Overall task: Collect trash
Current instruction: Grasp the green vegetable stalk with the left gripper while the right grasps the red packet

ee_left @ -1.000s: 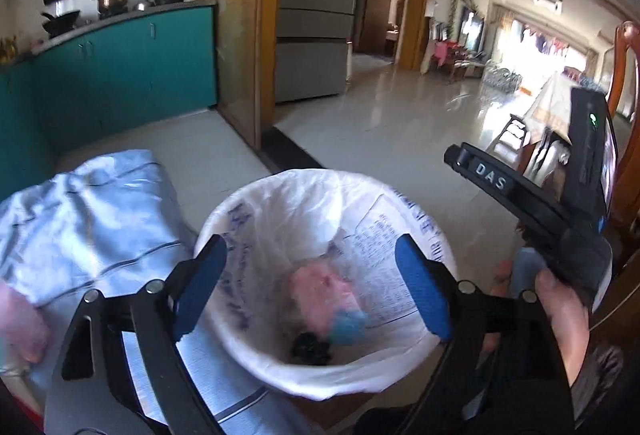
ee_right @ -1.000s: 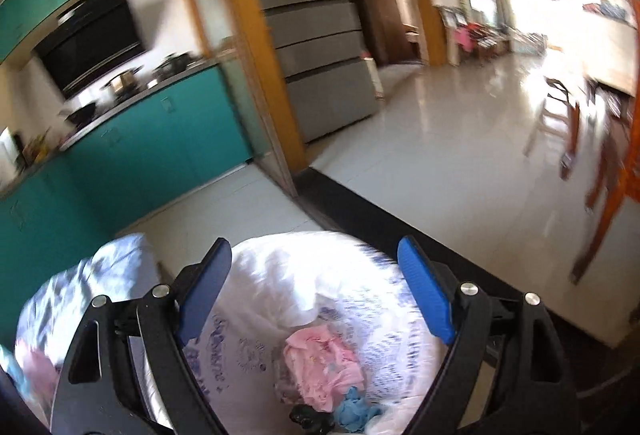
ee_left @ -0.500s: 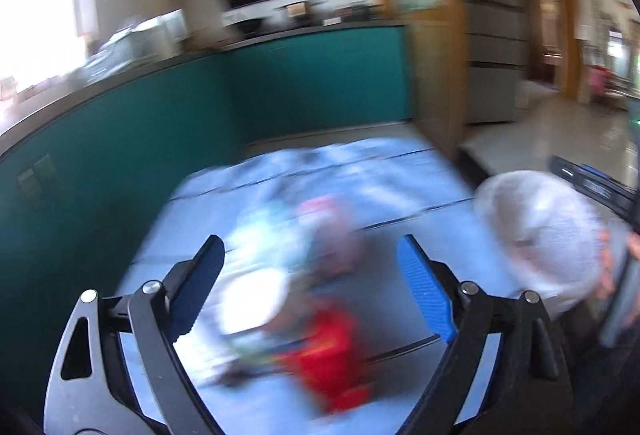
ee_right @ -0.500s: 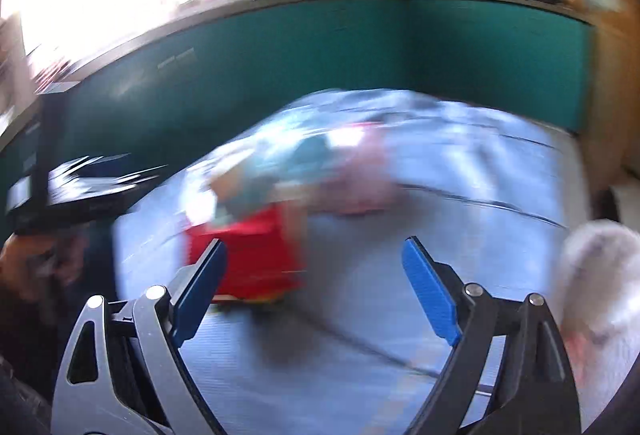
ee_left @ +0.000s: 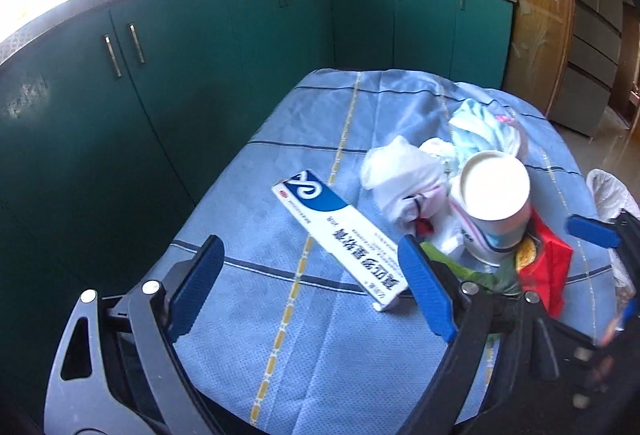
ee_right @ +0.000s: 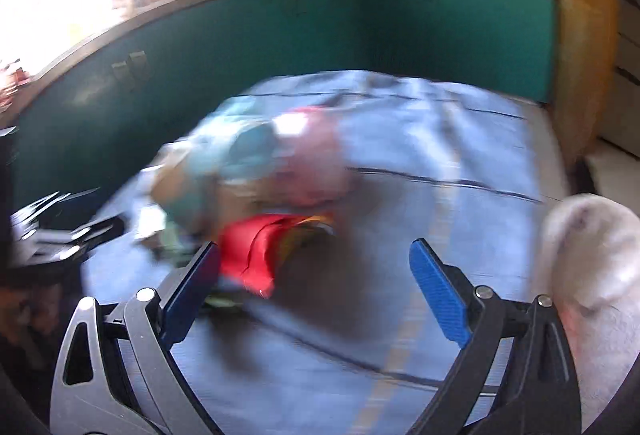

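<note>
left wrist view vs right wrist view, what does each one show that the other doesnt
Only the left wrist view shows the white and blue medicine box, the upturned paper cup and the crumpled white bag, all sharp. Only the right wrist view, heavily blurred, shows the bulk of the white bin liner at its right edge. Both share the red wrapper, the blue checked tablecloth, the teal cabinets, and open, empty jaws on the left gripper and right gripper.

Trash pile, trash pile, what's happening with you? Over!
Left gripper open, empty, over the white-and-blue box. Right gripper open, empty, near the red wrapper. Trash pile on the table, nothing blocking.
</note>
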